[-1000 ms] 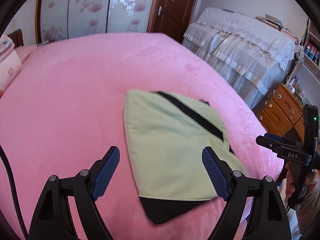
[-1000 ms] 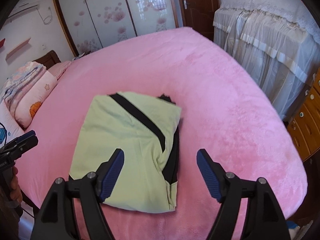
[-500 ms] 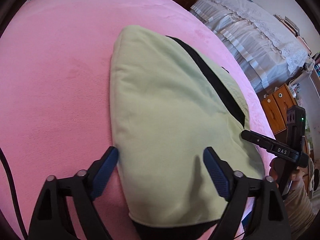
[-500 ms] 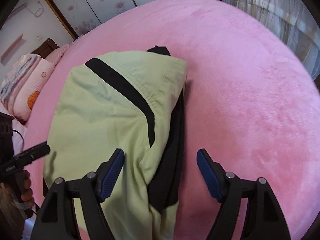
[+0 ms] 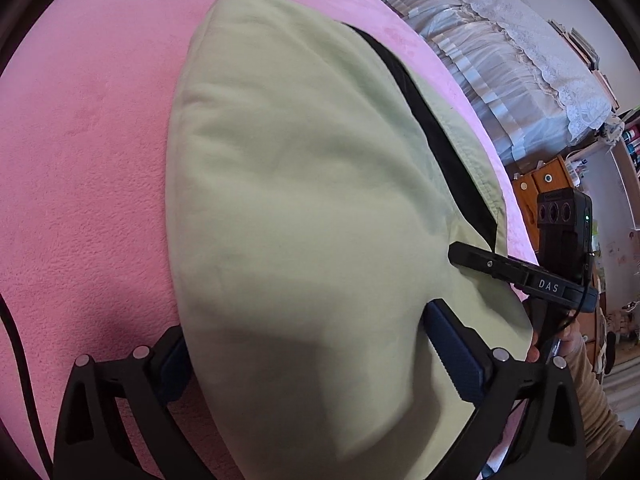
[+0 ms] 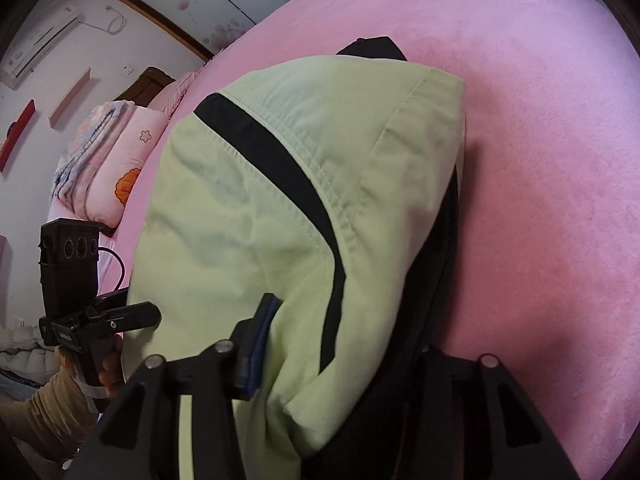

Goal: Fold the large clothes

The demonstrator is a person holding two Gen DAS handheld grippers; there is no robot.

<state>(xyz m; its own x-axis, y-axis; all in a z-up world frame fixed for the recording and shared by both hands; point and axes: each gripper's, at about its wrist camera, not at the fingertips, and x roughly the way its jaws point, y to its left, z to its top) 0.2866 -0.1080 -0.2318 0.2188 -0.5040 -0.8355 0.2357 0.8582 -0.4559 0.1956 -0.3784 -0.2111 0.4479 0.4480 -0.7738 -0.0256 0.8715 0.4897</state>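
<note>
Jaws of both grippers spread wide around the folded garment (image 5: 304, 208) — black underlayer (image 6: 432, 280) only in right view.

The folded garment (image 5: 300, 208) is pale green with a black diagonal stripe and black underlayer, on a pink bed (image 5: 80, 160); both tools are black with blue pads (image 5: 456, 354), and a pillow (image 6: 132, 152) shows pink with an orange motif.
</note>
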